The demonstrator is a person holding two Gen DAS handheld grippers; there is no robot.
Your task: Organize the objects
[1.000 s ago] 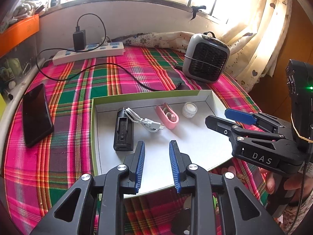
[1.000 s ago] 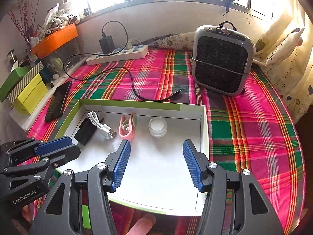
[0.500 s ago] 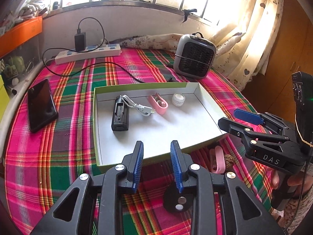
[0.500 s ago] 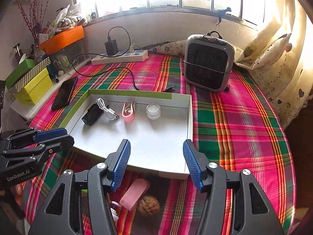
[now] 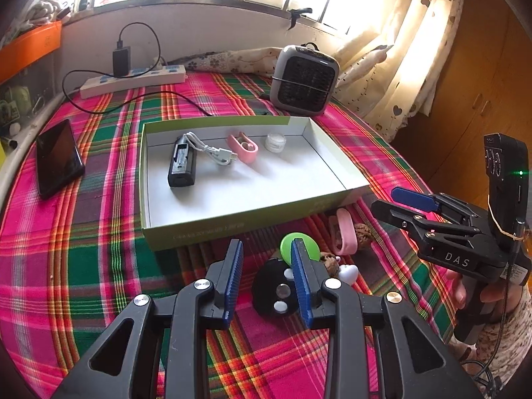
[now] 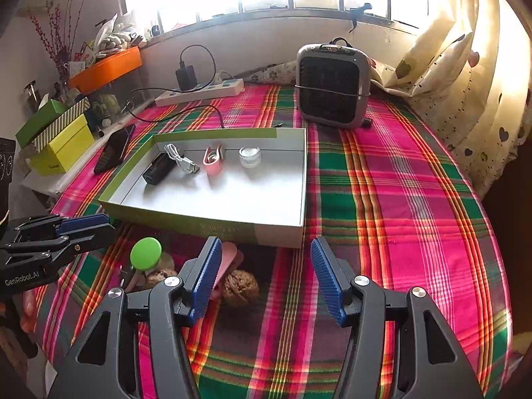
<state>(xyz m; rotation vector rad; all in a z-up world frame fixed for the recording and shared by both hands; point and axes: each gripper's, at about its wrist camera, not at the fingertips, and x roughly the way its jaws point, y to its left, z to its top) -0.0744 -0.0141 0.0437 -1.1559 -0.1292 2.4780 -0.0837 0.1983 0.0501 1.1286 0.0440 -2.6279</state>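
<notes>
Both tongs hang over the near edge of the plaid tablecloth [image 6: 399,173], and neither has hold of anything. On the left tongs [image 5: 266,266] the blue pads are parted by a modest gap, just above a black round gadget [image 5: 277,294] and a green disc [image 5: 295,246]. The right tongs [image 6: 266,276] are spread much wider, with a walnut [image 6: 240,287] lying on the cloth just beyond the left pad.

A small heap of loose things sits between the tongs and the near wall of the shallow white box [image 5: 232,226]: the green disc, the black gadget, a pink clip [image 5: 345,232], two walnuts and a small white heart-shaped piece [image 5: 349,271]. They lie close together, some touching, and part of the heap is hidden behind the tongs.

Inside the box, along its far wall, lie a black charger [image 5: 181,166], a white cable [image 5: 212,149] draped across its top end, a pink case [image 5: 242,148] and a small clear jar [image 5: 275,142]. The near half of the box floor holds nothing.

A black phone [image 5: 58,158] lies by the cloth's left edge. At the far edge sit a white power strip [image 5: 133,79] with a black plug and cord, and a grey heater [image 5: 304,79] near the far right corner.
</notes>
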